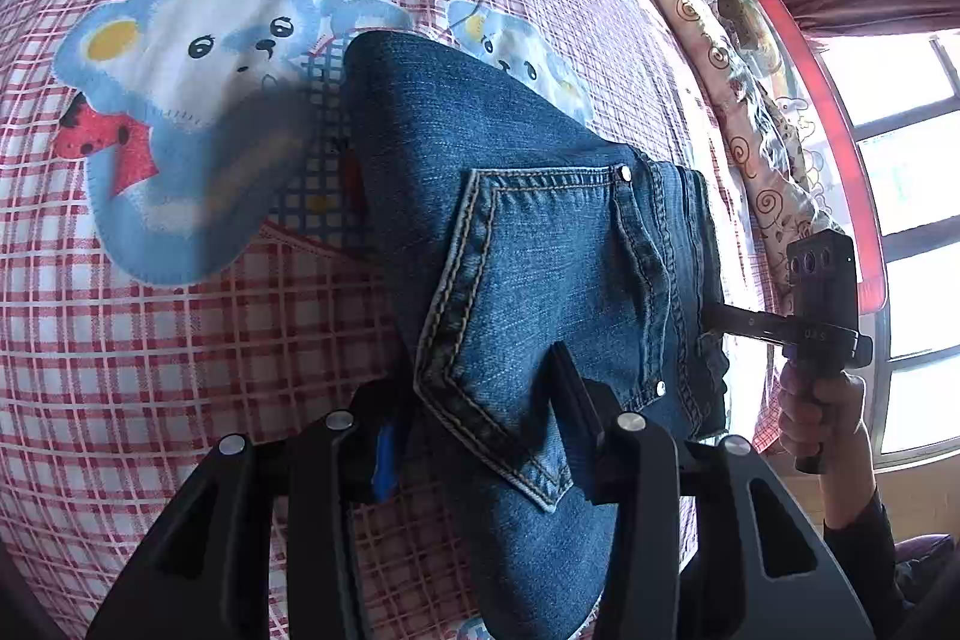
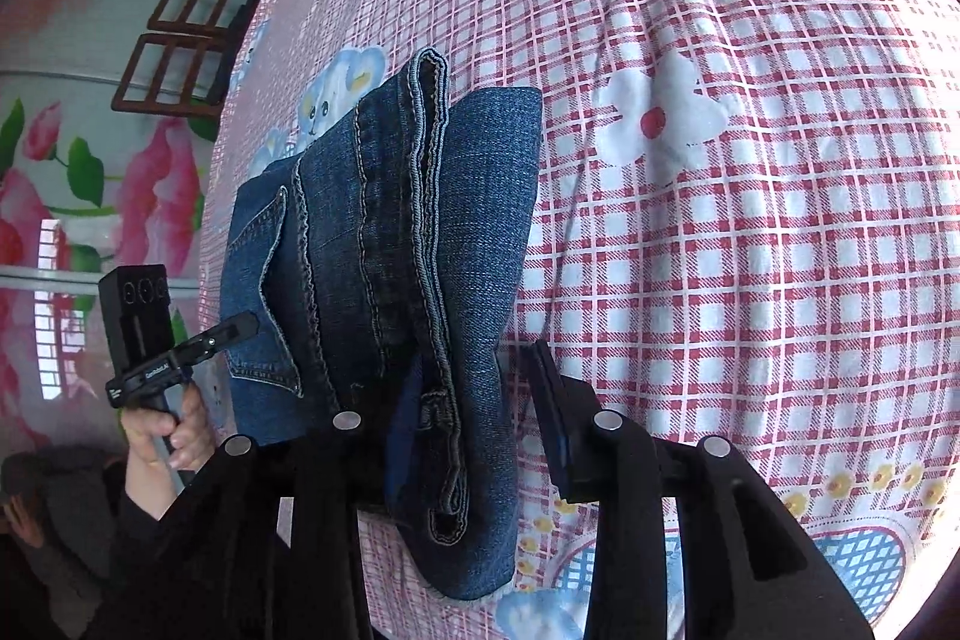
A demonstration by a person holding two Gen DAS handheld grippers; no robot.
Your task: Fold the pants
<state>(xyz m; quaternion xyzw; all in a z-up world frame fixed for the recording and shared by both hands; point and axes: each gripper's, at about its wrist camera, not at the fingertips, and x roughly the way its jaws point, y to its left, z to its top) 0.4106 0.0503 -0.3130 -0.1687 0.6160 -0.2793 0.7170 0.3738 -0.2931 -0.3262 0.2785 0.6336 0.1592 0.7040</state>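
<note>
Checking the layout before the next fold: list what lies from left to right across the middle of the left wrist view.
Big blue bear print on the checked bedsheet → folded jeans → right gripper at their edge → hand holding it → window.

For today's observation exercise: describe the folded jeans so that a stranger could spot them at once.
Start at the bed, covered by a red-and-white checked sheet printed with blue bears. On it lie the folded jeans: dark blue denim, the only plain cloth there, with a stitched back pocket on top.
</note>
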